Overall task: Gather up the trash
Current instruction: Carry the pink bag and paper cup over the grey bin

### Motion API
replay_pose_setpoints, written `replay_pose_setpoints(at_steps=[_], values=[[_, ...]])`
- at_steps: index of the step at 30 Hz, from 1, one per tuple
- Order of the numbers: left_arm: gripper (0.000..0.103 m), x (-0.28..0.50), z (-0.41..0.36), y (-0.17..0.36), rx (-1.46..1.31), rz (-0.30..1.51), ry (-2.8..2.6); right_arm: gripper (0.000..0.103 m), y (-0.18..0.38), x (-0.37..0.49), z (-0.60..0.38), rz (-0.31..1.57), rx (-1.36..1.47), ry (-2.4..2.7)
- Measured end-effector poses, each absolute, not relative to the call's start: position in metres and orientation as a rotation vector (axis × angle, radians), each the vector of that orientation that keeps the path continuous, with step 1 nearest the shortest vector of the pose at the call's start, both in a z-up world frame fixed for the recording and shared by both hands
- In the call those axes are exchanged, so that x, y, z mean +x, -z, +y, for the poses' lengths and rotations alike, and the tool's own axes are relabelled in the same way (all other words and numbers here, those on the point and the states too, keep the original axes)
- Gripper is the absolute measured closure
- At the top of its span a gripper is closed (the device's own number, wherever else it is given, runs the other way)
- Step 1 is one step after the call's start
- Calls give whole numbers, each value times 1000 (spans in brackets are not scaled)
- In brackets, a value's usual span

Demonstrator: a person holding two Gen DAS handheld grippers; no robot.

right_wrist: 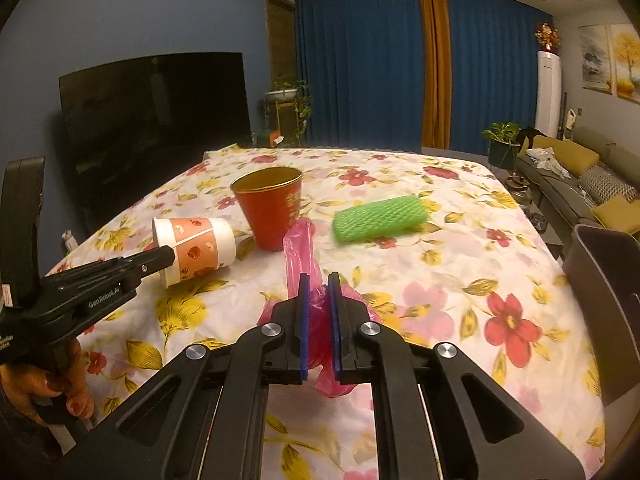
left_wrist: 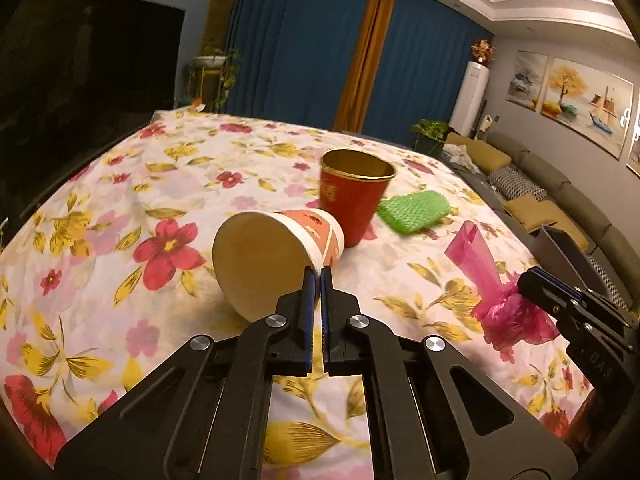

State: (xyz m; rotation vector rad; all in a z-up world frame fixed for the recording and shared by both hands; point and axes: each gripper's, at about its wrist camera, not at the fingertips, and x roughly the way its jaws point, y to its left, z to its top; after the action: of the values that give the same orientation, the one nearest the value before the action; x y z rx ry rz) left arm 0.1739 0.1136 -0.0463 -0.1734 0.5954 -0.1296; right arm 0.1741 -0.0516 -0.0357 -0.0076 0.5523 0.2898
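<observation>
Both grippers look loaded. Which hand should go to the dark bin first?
Right, probably. The right gripper is shut on the crumpled pink plastic bag, and the dark bin stands at its side of the table. The left gripper, pinching the tipped white-and-orange paper cup's rim, is farther.

A home living room: a dark television (right_wrist: 152,116) by blue curtains (right_wrist: 360,64), a sofa (left_wrist: 560,196) under paintings (left_wrist: 580,96), and potted plants (right_wrist: 502,140).
</observation>
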Motion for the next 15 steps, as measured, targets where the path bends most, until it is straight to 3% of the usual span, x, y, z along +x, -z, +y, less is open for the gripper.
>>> replay_pose_setpoints(at_steps=[15], values=[[101, 133, 78, 14, -146, 477, 189, 94, 17, 147, -89, 483, 32, -224]])
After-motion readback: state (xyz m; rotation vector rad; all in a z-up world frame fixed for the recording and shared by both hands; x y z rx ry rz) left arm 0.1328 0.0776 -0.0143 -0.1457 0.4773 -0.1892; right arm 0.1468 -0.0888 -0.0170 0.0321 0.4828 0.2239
